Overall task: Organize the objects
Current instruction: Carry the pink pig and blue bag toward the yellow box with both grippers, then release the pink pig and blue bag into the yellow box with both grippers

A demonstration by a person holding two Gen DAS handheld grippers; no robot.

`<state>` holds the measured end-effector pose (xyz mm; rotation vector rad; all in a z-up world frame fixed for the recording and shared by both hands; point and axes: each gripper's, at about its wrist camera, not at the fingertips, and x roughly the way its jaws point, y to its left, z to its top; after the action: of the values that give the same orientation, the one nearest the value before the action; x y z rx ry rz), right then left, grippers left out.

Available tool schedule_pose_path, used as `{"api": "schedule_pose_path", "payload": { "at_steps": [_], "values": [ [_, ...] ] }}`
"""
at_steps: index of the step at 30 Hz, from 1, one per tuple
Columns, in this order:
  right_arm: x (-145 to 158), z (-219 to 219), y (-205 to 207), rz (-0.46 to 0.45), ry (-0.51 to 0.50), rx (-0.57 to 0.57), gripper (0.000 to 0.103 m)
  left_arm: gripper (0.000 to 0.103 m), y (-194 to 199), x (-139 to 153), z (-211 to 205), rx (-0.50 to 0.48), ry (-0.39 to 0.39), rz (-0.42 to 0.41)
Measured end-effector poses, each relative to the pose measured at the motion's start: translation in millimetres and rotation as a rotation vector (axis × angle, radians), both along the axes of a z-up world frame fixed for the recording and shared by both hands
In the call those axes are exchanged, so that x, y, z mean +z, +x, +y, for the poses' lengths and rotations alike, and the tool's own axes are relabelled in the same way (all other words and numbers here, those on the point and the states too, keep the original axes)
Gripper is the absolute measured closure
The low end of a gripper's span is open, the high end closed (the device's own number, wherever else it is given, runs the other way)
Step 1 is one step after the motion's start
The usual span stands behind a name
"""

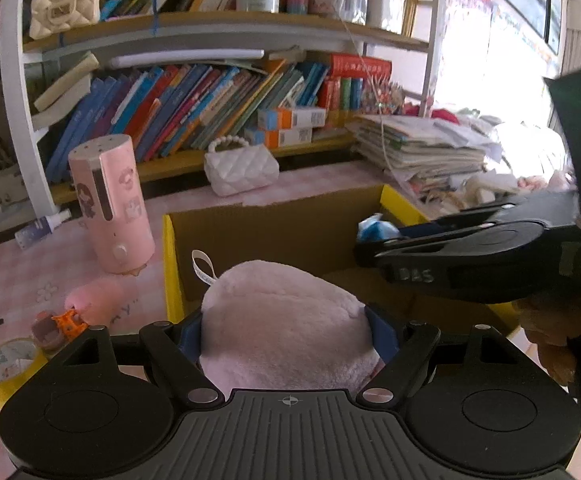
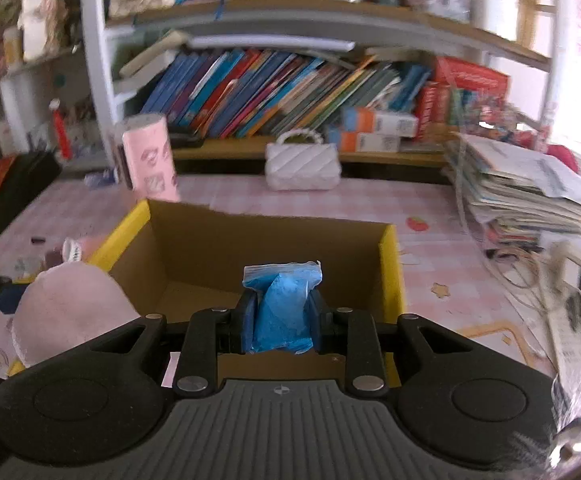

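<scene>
Left gripper (image 1: pixel 286 330) pinching one pale pink plush pad (image 1: pixel 286 328), blue finger pads pressed into its flanks, held just over the near-left corner of the open cardboard box (image 1: pixel 250 232); lower part of the plush cut off behind the gripper body, a white ribbon loop poking from its top. Right gripper (image 2: pixel 282 316) clamped on one small clear bag of blue powder (image 2: pixel 284 308), held above the box interior near its front wall; bag bottom hidden behind the fingers, box floor mostly out of sight in both views. Same right gripper seen sideways from the left wrist view, reaching over the box's right rim with only a blue-and-white scrap of the bag visible. Box set on a pink checked tablecloth (image 1: pixel 18 272), yellow outside, brown inside, one only. One pink cylindrical humidifier (image 1: pixel 110 208) upright just left of the box, well apart from one white quilted mini handbag (image 1: pixel 240 170) with a bead handle standing behind the box. A second, cream quilted handbag (image 1: pixel 64 6) up on the top shelf. At the left edge: one roll of yellow tape (image 1: pixel 8 368), partly cut off by the gripper body; one small orange clip (image 1: pixel 68 320); one pink rounded thing beside it, too blurred to name. One tall stack of papers (image 1: pixel 422 148) right of the box. Rows of leaning books (image 1: pixel 194 108) on the shelf behind, too many and too overlapped to count.
</scene>
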<state>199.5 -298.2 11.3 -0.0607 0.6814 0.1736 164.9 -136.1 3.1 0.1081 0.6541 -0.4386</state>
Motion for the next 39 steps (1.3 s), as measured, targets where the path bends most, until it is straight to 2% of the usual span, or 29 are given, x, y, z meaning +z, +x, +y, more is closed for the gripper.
{"api": "schedule_pose_path", "payload": {
  "at_steps": [10, 21, 31, 39],
  "values": [
    [-26.1, 14.6, 51.0, 0.145, -0.097, 0.158, 0.078, 0.021, 18.1, -13.1, -15.8, 0.010, 0.065, 0.035],
    [-47.9, 14.6, 73.7, 0.297, -0.099, 0.192, 0.078, 0.023, 24.7, -20.8, -24.8, 0.011, 0.095, 0.064],
    [-53.6, 12.1, 81.0, 0.337, -0.092, 0.177, 0.078, 0.022, 23.4, -17.6, -25.4, 0.016, 0.082, 0.040],
    [-42.4, 7.0, 75.2, 0.292, -0.070, 0.150, 0.061, 0.019, 11.9, -2.7, -20.7, 0.019, 0.058, -0.012]
  ]
}}
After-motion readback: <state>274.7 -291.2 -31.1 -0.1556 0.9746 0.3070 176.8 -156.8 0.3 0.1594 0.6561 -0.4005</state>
